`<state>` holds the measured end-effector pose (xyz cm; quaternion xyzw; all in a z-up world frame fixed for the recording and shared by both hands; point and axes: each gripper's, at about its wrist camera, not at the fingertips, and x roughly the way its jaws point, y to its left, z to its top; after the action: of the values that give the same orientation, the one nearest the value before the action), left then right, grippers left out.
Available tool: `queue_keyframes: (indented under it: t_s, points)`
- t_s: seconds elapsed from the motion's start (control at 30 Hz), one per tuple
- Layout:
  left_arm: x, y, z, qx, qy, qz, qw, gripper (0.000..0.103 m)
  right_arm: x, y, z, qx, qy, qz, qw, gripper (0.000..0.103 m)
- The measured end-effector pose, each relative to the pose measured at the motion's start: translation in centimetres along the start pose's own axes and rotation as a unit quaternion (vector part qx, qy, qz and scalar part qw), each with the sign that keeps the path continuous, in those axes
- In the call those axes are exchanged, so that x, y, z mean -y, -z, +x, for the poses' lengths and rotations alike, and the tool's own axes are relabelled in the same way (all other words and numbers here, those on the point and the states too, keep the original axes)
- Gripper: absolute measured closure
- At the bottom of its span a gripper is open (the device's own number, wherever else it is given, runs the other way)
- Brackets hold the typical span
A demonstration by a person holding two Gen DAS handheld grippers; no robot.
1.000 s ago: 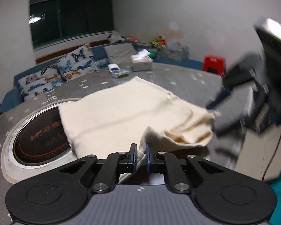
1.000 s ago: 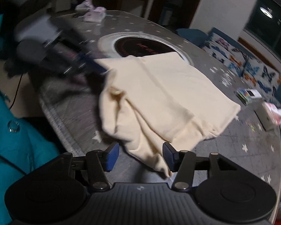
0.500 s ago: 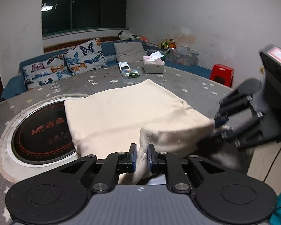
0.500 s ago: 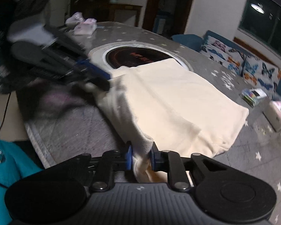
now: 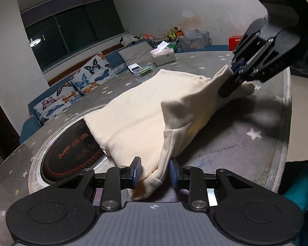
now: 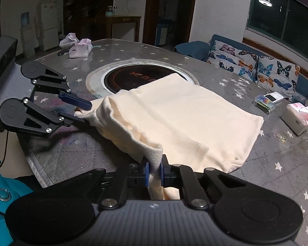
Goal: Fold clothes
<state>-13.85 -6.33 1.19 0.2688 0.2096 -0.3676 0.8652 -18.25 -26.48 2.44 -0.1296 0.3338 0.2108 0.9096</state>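
Cream garment spread partly doubled over on the star-print table, far end overlapping the round inset hob. Right gripper pinched tight on a near corner; left gripper parted wide, cloth lying loose between its fingers. Judged midway through folding: one flap lifted, not laid flat, near edge bunched.

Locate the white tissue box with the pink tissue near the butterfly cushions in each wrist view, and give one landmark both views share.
Left wrist view: the tissue box sits upper centre, at the table's far edge, beyond the cream garment.
Right wrist view: the same tissue box is at the far right edge, right of the garment.
Shared landmark: the round black cooktop set into the table, partly under the garment.
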Motion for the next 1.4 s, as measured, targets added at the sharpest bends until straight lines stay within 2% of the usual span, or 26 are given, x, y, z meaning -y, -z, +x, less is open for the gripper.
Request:
queue_keyframes:
  t_s: [0.03, 0.2, 0.37, 0.57, 0.7, 0.9, 1.1, 1.27, 1.4]
  points:
    - [0.0, 0.1, 0.0, 0.001, 0.002, 0.0, 1.0, 0.091, -0.1, 0.0, -0.2, 0.003, 0.001, -0.001, 1.0, 0.095]
    - [-0.1, -0.1, -1.0, 0.011, 0.008, -0.016, 0.9998, 0.098, -0.7, -0.2, -1.1, 0.017, 0.007, -0.005, 1.0, 0.096]
    - [0.2, -0.9, -4.1, 0.026, 0.027, -0.028, 0.9989, 0.098, -1.5, -0.6, -3.8, 0.032, 0.002, -0.021, 0.999, 0.096]
    - [0.8, -1.6, -9.1, 0.036, 0.059, -0.048, 0.9964, 0.098, -3.3, -1.0, -8.7, 0.038, -0.025, -0.048, 0.998, 0.096]
    - [0.3, -2.3, -9.6, 0.04, 0.057, -0.058, 0.9959, 0.098, -3.6, -1.7, -9.5, 0.028, -0.036, -0.057, 0.997, 0.096]
    - [-1.9, -3.9, -7.3, 0.053, 0.045, -0.07, 0.9951, 0.098, -1.1, -3.9, -7.9, 0.032, -0.024, -0.057, 0.998, 0.097]
    - [-5.1, -5.9, -2.2, 0.049, 0.033, -0.077, 0.9953, 0.098, 3.1, -6.6, -3.6, 0.019, -0.019, -0.053, 0.998, 0.096]
    - [-7.8, -7.1, 3.6, 0.023, 0.012, -0.091, 0.9955, 0.098, 6.7, -8.5, 1.4, 0.002, -0.007, -0.044, 0.999, 0.096]
    - [-9.4, -6.9, 8.5, -0.012, -0.008, -0.122, 0.9924, 0.098, 8.8, -8.8, 6.2, -0.019, 0.005, -0.024, 1.0, 0.096]
